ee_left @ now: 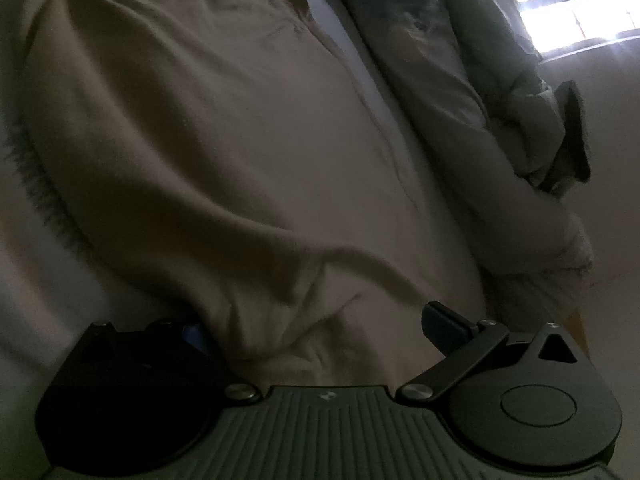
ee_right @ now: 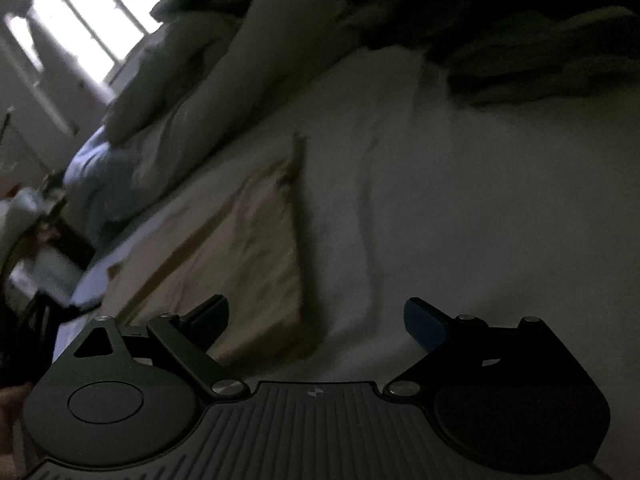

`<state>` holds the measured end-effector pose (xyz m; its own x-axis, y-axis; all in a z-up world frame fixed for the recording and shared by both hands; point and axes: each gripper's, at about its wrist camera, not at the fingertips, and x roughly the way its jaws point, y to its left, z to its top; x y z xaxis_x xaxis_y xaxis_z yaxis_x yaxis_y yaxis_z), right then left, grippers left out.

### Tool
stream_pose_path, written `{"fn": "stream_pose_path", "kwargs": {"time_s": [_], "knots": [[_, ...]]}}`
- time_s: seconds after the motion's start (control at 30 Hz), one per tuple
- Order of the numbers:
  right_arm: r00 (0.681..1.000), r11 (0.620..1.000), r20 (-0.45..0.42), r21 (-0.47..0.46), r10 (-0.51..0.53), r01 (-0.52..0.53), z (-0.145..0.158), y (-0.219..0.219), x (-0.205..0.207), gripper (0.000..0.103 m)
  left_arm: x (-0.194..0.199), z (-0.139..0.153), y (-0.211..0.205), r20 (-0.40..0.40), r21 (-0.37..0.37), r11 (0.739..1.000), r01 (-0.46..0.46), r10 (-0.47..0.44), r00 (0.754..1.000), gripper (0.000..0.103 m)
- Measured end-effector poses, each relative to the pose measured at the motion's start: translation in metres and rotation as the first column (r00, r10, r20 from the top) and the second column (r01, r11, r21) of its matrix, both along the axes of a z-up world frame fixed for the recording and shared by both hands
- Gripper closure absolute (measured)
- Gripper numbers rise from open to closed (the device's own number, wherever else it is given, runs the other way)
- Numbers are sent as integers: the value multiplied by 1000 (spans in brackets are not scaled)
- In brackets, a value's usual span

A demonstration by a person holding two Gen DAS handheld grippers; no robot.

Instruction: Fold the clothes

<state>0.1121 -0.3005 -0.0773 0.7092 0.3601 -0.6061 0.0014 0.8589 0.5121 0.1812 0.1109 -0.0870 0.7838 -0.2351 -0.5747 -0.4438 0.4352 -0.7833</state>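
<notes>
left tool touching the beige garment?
Touching. In the left wrist view the beige garment bunches up between the open fingers of the left tool and drapes over the left finger, hiding most of it; no gap shows there.

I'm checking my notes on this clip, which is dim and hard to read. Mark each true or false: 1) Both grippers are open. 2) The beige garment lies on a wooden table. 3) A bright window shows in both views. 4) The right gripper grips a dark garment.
1) True: the left gripper and the right gripper both show spread fingers.
2) False: the beige fabric garment lies on a pale bedsheet.
3) True: the bright barred window shows in both.
4) False: the right gripper holds nothing; the dark rumpled clothes lie far ahead.
</notes>
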Motion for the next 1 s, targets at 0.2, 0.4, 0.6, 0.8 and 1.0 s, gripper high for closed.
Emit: {"fn": "stream_pose_path", "kwargs": {"time_s": [0.2, 0.4, 0.6, 0.8, 1.0], "knots": [[994, 994, 60, -61, 95, -91, 0, 29, 5, 8, 4, 1, 3, -8, -24, 1000, 1, -1, 1000, 0], [997, 997, 25, 14, 77, -77, -7, 34, 23, 10, 4, -1, 5, 2, -48, 999, 13, -13, 1000, 0], [996, 996, -21, 19, 91, -91, -13, 47, 27, 80, -4, -4, 5, 31, -47, 999, 17, -15, 999, 0], [997, 974, -17, 216, 71, -66, 4, 32, 15, 94, -11, -7, 9, 72, -76, 997, 33, -27, 997, 0], [996, 935, 46, 344, 73, -84, 53, 27, -8, 94, -22, -11, 6, 77, -157, 988, -4, 16, 997, 0]]}}
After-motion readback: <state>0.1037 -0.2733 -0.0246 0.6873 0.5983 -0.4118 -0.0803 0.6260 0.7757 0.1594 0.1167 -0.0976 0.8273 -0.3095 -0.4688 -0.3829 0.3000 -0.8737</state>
